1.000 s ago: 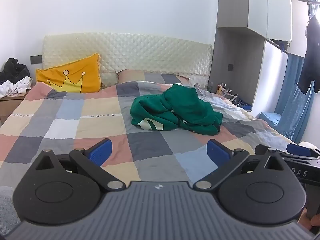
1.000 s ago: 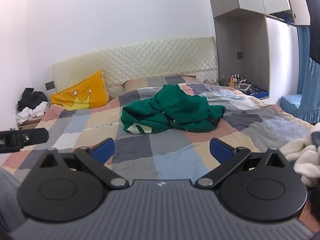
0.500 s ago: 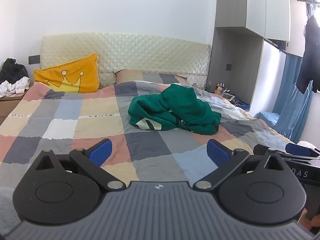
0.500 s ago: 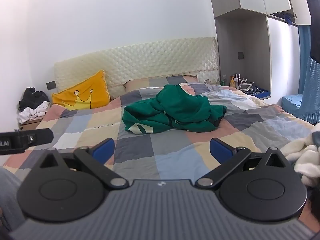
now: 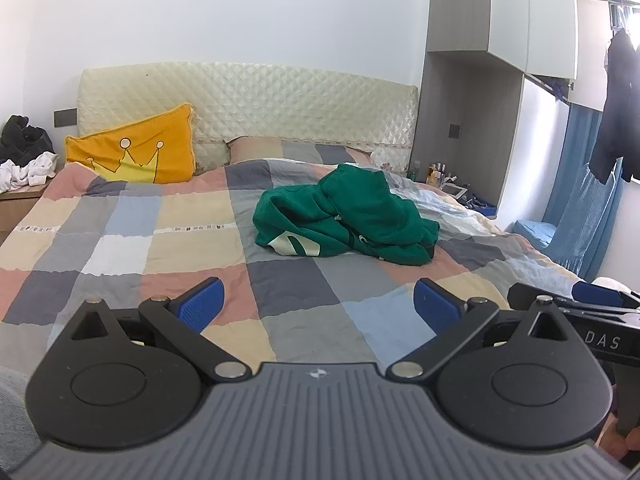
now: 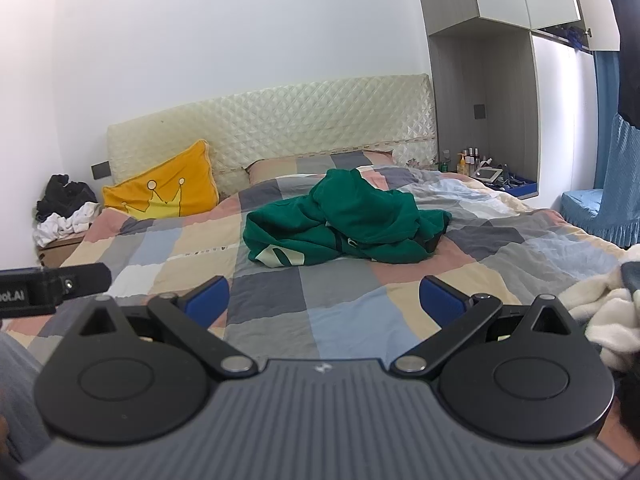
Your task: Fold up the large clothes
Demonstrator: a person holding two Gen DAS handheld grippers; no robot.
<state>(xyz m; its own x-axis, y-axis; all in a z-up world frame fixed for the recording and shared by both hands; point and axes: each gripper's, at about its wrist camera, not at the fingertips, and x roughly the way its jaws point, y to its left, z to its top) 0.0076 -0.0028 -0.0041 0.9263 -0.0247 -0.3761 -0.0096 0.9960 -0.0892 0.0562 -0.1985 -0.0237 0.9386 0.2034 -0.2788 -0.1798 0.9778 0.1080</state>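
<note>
— Both grippers are hanging spread wide and gripping nothing: the left gripper and the right gripper are each hovering over the near end of the bed, blue pads parted, nothing between them.

— And the thing to fold?

— The green garment is lying in a crumpled heap near the middle of the patchwork quilt, well apart from both tools (a pale printed patch is showing at its near-left edge). Behind it a yellow crown cushion is leaning on the quilted headboard.

— What might be going wrong from here?

— Nothing is being grasped yet, so the risk is lying in the first pinch. The heap is bunched in layers, and closing on a random fold could be lifting two layers at once, leaving it twisted rather than spread. Pads reaching too low could also be catching the quilt. Fluffy white fabric is sitting near the right tool and could be snagging.
</note>
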